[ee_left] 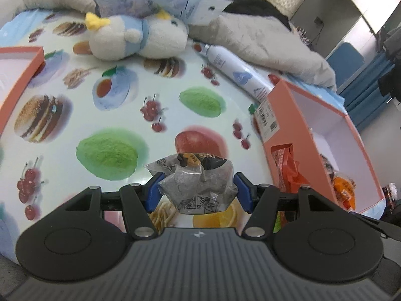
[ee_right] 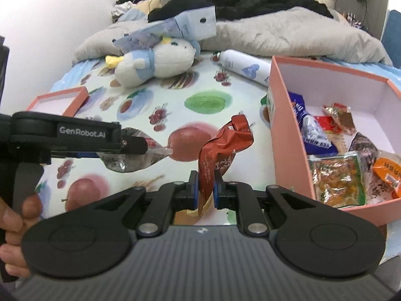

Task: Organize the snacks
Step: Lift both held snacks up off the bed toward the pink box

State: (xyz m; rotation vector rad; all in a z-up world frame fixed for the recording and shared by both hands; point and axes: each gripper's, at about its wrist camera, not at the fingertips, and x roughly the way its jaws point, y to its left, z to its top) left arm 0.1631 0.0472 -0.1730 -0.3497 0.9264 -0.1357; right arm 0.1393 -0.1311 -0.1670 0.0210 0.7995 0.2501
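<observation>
In the left wrist view my left gripper (ee_left: 198, 191) is shut on a crumpled silver-grey snack packet (ee_left: 198, 175), held above the fruit-print sheet. In the right wrist view my right gripper (ee_right: 206, 191) is shut on a dark red snack packet (ee_right: 223, 148) that sticks up between the blue pads. To its right stands the pink box (ee_right: 285, 135), with several snack packets inside. The same pink box (ee_left: 288, 115) shows on the right of the left wrist view. My left gripper (ee_right: 135, 148) also appears at the left of the right wrist view, carrying the silver-grey packet (ee_right: 130, 161).
A plush toy (ee_right: 155, 62) and a white spray bottle (ee_right: 245, 66) lie at the back of the sheet. The pink lid (ee_right: 60, 100) sits at the left. A grey blanket (ee_right: 288, 35) and black clothes lie behind. A hand (ee_right: 15, 225) grips the left handle.
</observation>
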